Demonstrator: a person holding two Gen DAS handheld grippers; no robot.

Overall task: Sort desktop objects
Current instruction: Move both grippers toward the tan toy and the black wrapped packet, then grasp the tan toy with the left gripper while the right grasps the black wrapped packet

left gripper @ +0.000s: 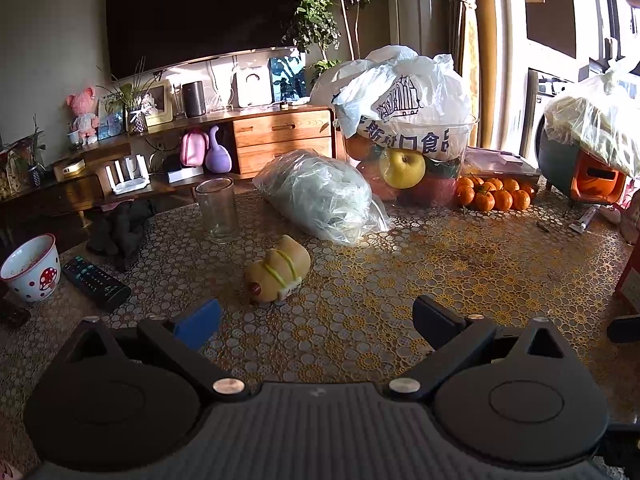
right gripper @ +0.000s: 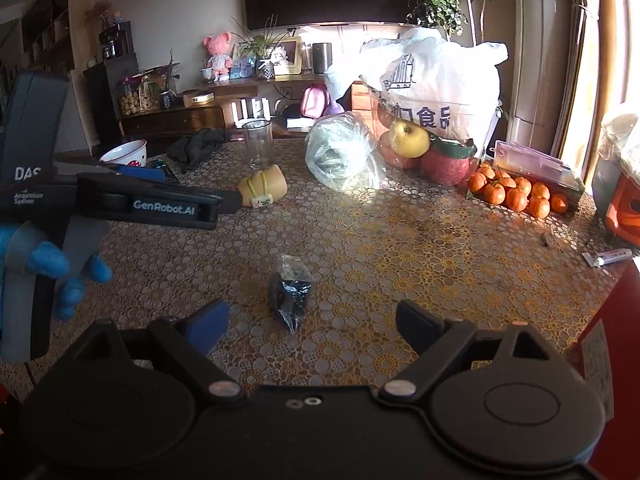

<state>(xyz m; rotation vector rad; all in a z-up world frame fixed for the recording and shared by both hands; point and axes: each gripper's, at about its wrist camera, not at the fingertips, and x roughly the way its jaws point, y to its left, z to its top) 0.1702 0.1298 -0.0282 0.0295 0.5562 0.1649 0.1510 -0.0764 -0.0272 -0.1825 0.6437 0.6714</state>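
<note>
A yellow hot-dog-shaped toy lies on the patterned table, just beyond my left gripper, whose jaws stand wide with nothing between them. In the right wrist view the same toy sits further back, and the left gripper, held by a blue-gloved hand, reaches toward it from the left. A small dark packet in clear wrap lies just ahead of my right gripper, which is open and empty.
An empty glass, a clear bag of greens, a fruit tub under a white bag and tangerines crowd the table's far side. A remote, a mushroom bowl and dark cloth lie left. A tube lies right.
</note>
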